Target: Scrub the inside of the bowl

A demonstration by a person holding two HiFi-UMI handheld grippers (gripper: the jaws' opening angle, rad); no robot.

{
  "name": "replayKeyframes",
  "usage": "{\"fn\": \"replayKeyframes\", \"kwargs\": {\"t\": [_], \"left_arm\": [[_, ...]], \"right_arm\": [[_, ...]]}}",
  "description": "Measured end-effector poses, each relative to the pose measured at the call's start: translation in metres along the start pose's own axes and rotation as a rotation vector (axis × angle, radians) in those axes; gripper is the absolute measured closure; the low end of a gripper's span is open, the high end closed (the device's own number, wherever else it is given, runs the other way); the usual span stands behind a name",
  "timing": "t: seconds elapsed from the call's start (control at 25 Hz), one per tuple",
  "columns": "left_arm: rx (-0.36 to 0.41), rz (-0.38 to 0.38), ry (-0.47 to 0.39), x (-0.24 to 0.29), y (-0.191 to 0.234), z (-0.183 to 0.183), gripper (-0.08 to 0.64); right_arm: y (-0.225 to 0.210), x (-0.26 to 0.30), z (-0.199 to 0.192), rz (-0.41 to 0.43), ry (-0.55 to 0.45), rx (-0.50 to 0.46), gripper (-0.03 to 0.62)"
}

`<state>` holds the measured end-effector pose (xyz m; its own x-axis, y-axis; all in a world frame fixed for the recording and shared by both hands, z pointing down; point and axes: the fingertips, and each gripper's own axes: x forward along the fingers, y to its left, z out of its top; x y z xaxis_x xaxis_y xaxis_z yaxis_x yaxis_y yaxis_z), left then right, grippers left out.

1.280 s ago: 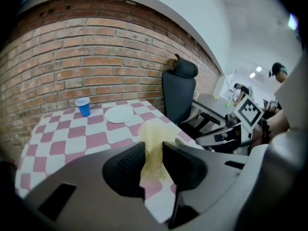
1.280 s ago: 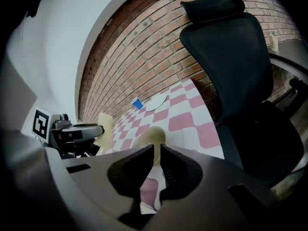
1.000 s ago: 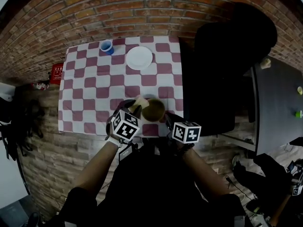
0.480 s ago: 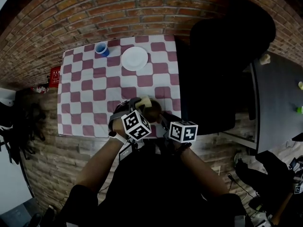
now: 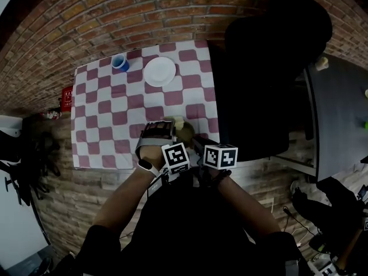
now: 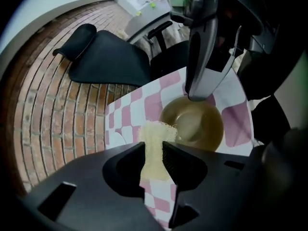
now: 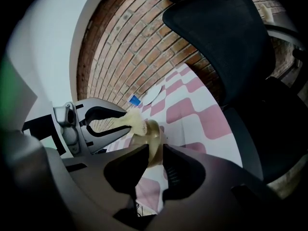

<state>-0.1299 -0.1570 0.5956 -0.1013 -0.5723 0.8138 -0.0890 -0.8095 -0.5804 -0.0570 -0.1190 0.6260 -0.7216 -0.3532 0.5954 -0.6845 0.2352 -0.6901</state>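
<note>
Olive bowl: sits at the near edge of the checked cloth, toward its right side. Its glossy brown-green inside is open to the left gripper view.
sponge: pale yellow and coarse, standing upright between the left jaws. Its free end lies at the bowl's left rim; whether it presses on the inner wall cannot be told.
left gripper: clenched on the sponge, both jaws pressed against its lower part, reaching the bowl from the left.
right gripper: clamped on the bowl, with the rim pinched between its jaws. In the left gripper view one grey finger comes down onto the far rim.
cloth pattern: pink and white squares, covering the whole tabletop.
white plate: on the far part of the cloth, well apart from the bowl.
blue cup: at the far left corner of the cloth, near the plate and to its left.
black chair: right of the cloth, with its back by the cloth's right edge.
brickwork: red-brown, beyond the cloth's far and left edges.
</note>
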Motion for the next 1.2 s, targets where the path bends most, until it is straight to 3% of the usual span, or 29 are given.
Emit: {"fn": "replayKeyframes", "kwargs": {"t": [0.2, 0.36, 0.8, 1.2], "left_arm": [[0.117, 0.027, 0.045, -0.005, 0.004, 0.012, 0.445], [0.042, 0.141, -0.130, -0.005, 0.004, 0.054, 0.445], [0.034, 0.029, -0.181, -0.034, -0.042, 0.054, 0.445], [0.035, 0.001, -0.120, -0.048, -0.057, 0.012, 0.445]], "right_arm": [[-0.001, 0.001, 0.000, 0.010, 0.001, -0.001, 0.489], [-0.006, -0.002, 0.001, 0.018, -0.011, 0.022, 0.489], [-0.013, -0.016, -0.005, 0.042, -0.024, 0.075, 0.489], [-0.009, -0.016, -0.009, 0.055, -0.007, 0.063, 0.489]]}}
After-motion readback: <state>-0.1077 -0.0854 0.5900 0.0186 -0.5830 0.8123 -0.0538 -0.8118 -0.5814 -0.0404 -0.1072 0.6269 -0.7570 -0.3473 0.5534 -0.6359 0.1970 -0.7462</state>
